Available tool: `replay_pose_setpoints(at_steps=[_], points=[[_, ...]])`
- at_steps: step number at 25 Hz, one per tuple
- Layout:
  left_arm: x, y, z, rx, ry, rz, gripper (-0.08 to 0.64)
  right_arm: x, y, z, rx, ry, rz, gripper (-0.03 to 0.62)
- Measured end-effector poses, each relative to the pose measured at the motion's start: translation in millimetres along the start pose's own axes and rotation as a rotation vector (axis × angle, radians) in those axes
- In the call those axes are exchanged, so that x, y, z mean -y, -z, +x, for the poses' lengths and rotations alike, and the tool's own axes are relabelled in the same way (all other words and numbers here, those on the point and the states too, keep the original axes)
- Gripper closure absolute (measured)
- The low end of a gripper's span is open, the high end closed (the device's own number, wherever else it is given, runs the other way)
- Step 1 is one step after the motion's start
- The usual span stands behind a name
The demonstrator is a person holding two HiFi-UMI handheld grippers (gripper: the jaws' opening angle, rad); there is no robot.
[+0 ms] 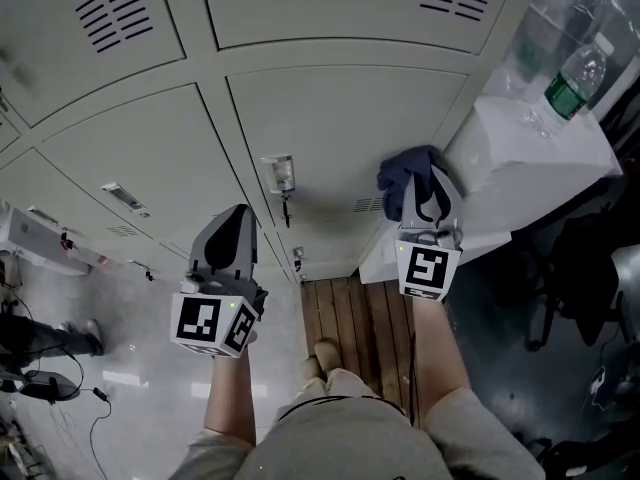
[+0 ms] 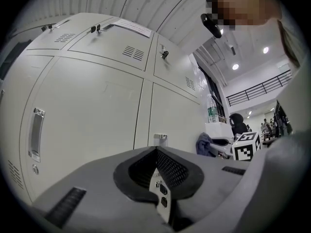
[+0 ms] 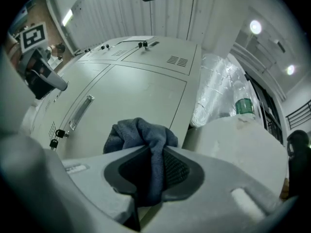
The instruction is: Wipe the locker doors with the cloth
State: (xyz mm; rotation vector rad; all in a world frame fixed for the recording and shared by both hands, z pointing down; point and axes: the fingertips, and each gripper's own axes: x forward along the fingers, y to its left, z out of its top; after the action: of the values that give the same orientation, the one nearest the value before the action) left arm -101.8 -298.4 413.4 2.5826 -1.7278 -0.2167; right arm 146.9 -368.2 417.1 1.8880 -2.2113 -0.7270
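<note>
Grey-beige locker doors (image 1: 330, 118) fill the wall ahead, also seen in both gripper views (image 2: 92, 106) (image 3: 141, 96). My right gripper (image 1: 428, 196) is shut on a dark blue cloth (image 1: 405, 176), bunched above its jaws (image 3: 141, 135) close to a lower locker door near its right edge. My left gripper (image 1: 232, 236) hangs lower left, off the doors, its jaws shut with nothing between them (image 2: 156, 152).
A white box (image 1: 520, 158) with a green-capped water bottle (image 1: 575, 80) and clear plastic stands right of the lockers. A latch with a small padlock (image 1: 281, 180) juts from the door. Wooden floorboards (image 1: 360, 318) lie below; cables and a person's feet sit at the left.
</note>
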Motion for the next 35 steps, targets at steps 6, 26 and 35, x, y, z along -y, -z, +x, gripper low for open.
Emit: replay_pose_setpoints(at_steps=[6,26,35], points=[[2.6,7.6,-3.9,0.0,0.001,-0.001,0.561,4.3,3.2,-3.7,0.002,0.009,0.066,0.527],[-47.7,28.6,-55.2,-0.067,-0.155,-0.018,0.561,-202.5,12.3,-17.5,-0.013,-0.394,0.199,0.534],[-62.5,42.8,-68.9,-0.079,-0.186,-0.032,0.561,-214.6,32.5,-4.9,-0.085,-0.387,0.193,0.535]])
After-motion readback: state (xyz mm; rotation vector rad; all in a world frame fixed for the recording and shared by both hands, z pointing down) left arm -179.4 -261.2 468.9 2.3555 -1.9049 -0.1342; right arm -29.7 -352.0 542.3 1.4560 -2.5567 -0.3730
